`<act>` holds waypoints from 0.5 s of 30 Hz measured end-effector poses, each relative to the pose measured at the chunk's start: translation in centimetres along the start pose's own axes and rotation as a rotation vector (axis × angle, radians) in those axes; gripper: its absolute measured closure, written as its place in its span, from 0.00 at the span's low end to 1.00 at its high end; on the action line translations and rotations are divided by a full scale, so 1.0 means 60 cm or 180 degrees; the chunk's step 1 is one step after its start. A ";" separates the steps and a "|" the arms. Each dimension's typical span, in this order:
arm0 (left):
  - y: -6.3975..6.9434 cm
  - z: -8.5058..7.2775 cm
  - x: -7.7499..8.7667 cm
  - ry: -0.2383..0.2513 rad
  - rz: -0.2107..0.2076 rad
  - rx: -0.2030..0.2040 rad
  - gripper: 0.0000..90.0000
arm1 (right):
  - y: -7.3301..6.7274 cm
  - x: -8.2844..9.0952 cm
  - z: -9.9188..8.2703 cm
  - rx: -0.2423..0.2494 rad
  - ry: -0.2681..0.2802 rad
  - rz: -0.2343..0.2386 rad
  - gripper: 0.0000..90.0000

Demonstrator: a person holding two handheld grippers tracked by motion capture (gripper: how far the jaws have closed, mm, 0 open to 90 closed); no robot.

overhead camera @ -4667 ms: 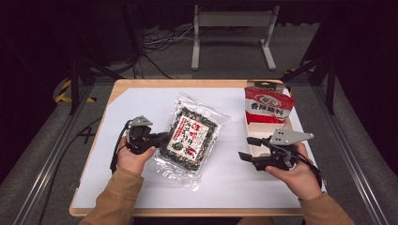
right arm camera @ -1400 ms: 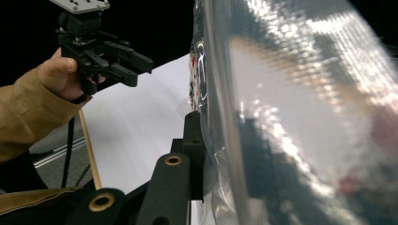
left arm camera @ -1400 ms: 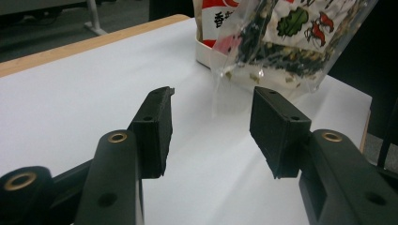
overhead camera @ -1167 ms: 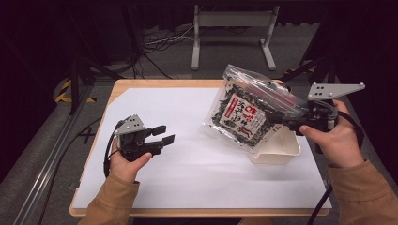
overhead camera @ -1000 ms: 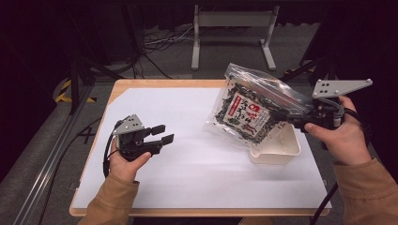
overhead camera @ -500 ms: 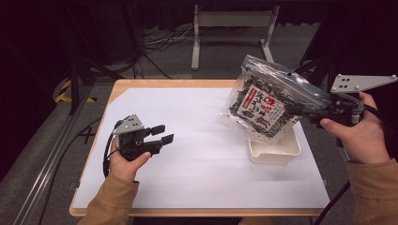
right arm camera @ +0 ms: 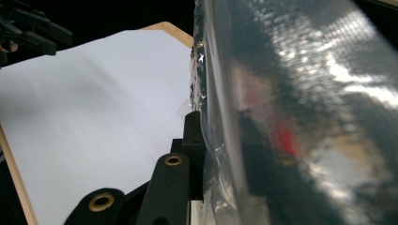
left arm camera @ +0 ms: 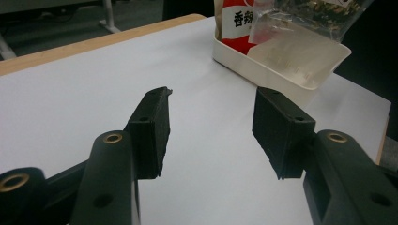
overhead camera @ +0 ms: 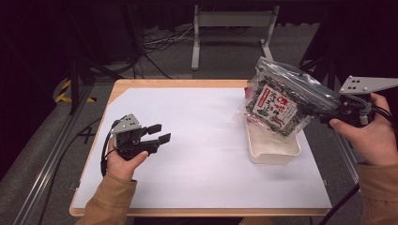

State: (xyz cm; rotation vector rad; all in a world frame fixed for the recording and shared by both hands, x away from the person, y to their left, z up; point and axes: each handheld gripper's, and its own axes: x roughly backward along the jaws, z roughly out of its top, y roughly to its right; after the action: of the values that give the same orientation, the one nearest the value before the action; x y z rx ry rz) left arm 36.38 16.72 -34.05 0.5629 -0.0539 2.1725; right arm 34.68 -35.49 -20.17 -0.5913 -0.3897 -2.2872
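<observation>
A clear plastic bag of dark snack with a red-and-white label [overhead camera: 277, 101] hangs tilted in the air above the white tray [overhead camera: 273, 157] at the table's right side. My right gripper [overhead camera: 319, 110] is shut on the bag's right edge; in the right gripper view the glossy bag [right arm camera: 291, 117] presses against one black finger [right arm camera: 191, 138] and hides the other. A red packet [left arm camera: 234, 18] stands in the tray's far end [left arm camera: 263, 70]. My left gripper [overhead camera: 158, 134] rests low over the white sheet at the left, open, with nothing between its fingers [left arm camera: 211, 112].
A white sheet [overhead camera: 206, 154] covers the wooden table, whose rim [overhead camera: 178, 83] shows at the far edge. Beyond it stand a grey metal stand [overhead camera: 232, 28] and floor cables [overhead camera: 155, 44]. An aluminium rail [overhead camera: 51, 154] runs along the left.
The right hand has carried the bag to the right and slightly up, from over the table's middle right to above the tray. The left gripper stays where it was.
</observation>
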 end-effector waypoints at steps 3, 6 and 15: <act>0.000 0.000 -0.001 -0.0002 -0.0006 -0.0011 0.52 | 0.000 0.001 -0.003 -0.0008 -0.0061 -0.0072 0.85; 0.000 -0.001 -0.002 0.0000 -0.0024 0.0015 0.52 | -0.001 0.003 -0.004 -0.0008 -0.0109 -0.0160 0.85; 0.000 -0.002 -0.003 -0.0017 -0.0032 0.0025 0.52 | 0.000 -0.001 -0.013 -0.0060 -0.0331 -0.0284 0.85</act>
State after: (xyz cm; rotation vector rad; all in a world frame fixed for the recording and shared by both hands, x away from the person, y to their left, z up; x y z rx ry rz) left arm 36.44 16.59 -34.24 0.5724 -0.0455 2.1623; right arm 34.46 -35.78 -20.84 -0.7176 -0.4534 -2.3533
